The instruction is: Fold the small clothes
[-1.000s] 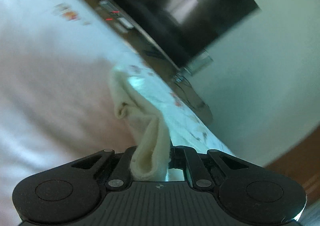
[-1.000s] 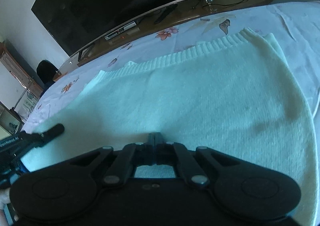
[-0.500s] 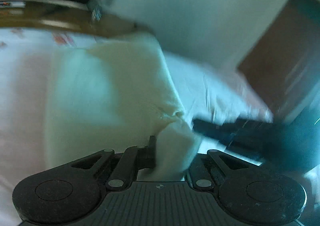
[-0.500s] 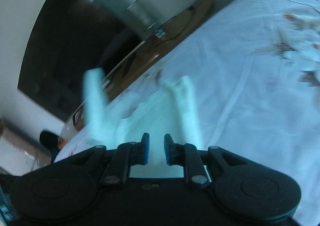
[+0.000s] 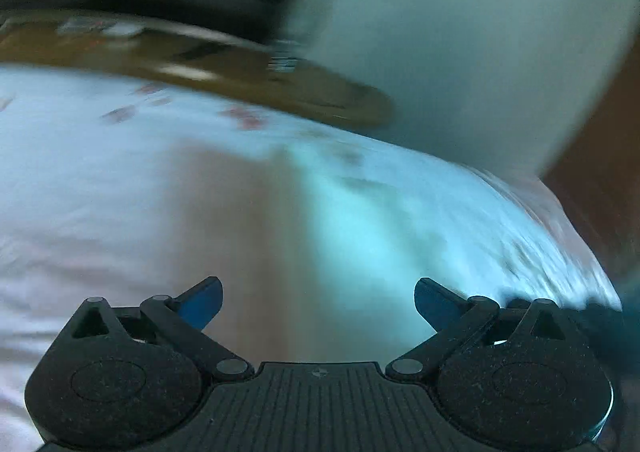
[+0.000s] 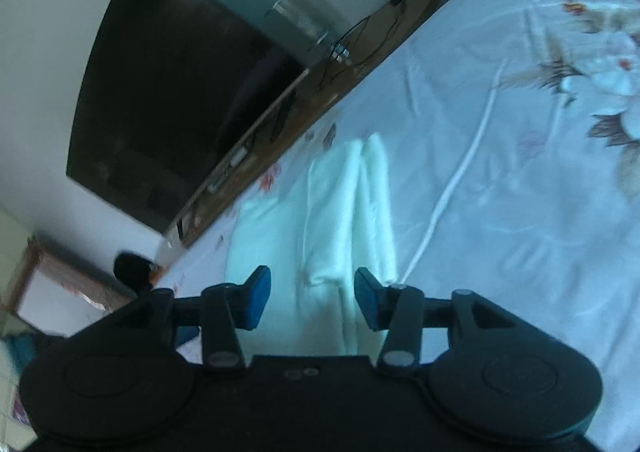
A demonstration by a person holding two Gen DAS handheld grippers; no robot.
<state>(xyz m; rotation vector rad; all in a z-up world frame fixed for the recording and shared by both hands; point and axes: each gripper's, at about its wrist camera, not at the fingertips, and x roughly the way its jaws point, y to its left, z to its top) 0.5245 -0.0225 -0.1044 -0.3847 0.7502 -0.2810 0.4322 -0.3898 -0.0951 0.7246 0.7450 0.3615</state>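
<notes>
A pale cream knit garment [image 6: 344, 212] lies folded into a long strip on the floral bedsheet [image 6: 520, 172], just ahead of my right gripper [image 6: 312, 302]. The right gripper is open and empty, its blue-padded fingers [image 6: 258, 300] on either side of the strip's near end, above it. My left gripper [image 5: 318, 300] is wide open and empty over the sheet [image 5: 120, 192]. The left wrist view is heavily blurred and I cannot make out the garment in it.
A wooden TV bench [image 6: 280, 124] with cables runs along the bed's far edge, with a large dark TV [image 6: 172, 92] on the wall above. It also shows blurred in the left wrist view [image 5: 240, 68]. A wooden cabinet [image 6: 44, 284] stands at left.
The left gripper let go of the cream garment and opened wide, then swung away. The right gripper opened further. The garment now lies as a folded strip on the bed.
</notes>
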